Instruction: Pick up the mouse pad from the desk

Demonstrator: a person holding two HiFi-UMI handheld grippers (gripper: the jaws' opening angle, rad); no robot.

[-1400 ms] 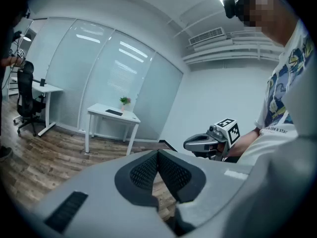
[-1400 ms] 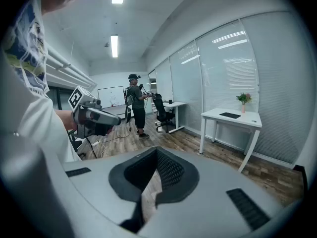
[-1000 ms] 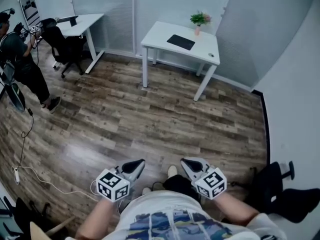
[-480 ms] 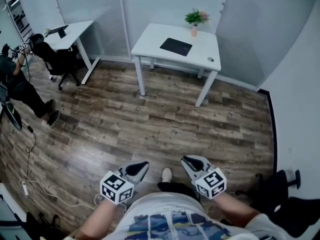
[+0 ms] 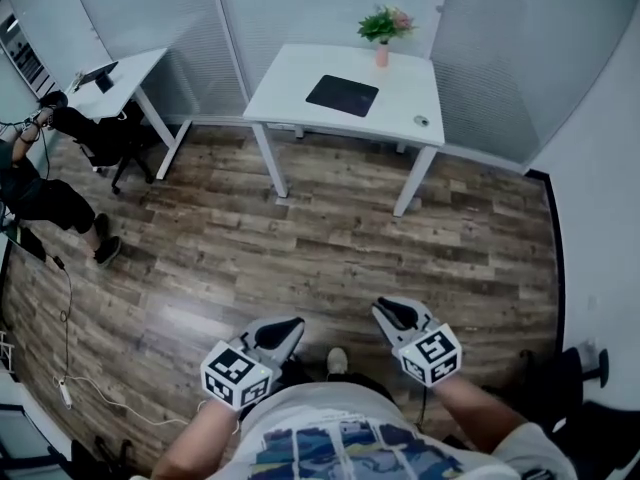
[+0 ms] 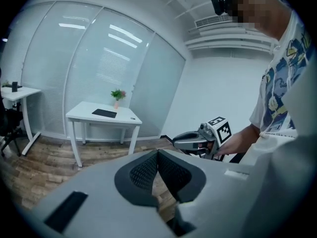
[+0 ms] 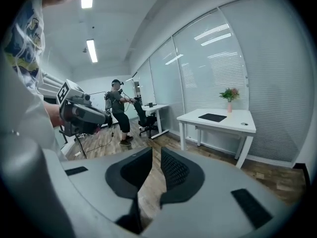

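Observation:
The black mouse pad (image 5: 342,95) lies flat on a white desk (image 5: 290,88) by the far glass wall, well ahead of both grippers. It also shows small in the left gripper view as the mouse pad (image 6: 104,113) and in the right gripper view as the mouse pad (image 7: 212,117). My left gripper (image 5: 288,326) is held low in front of my body, over the wood floor. Its jaws meet at the tips with nothing between them. My right gripper (image 5: 386,310) is level with it, its jaws slightly parted and opening, empty.
A pink pot with a plant (image 5: 383,30) and a small mouse (image 5: 421,120) share the desk. A second desk (image 5: 130,68), an office chair (image 5: 100,133) and a person (image 5: 40,198) are at the left. A cable (image 5: 62,388) lies on the floor; a dark chair (image 5: 590,408) is lower right.
The desk with the mouse pad has drawn closer and shifted left in the head view. The person at the left has slid toward the frame edge. Both grippers keep their place before my body.

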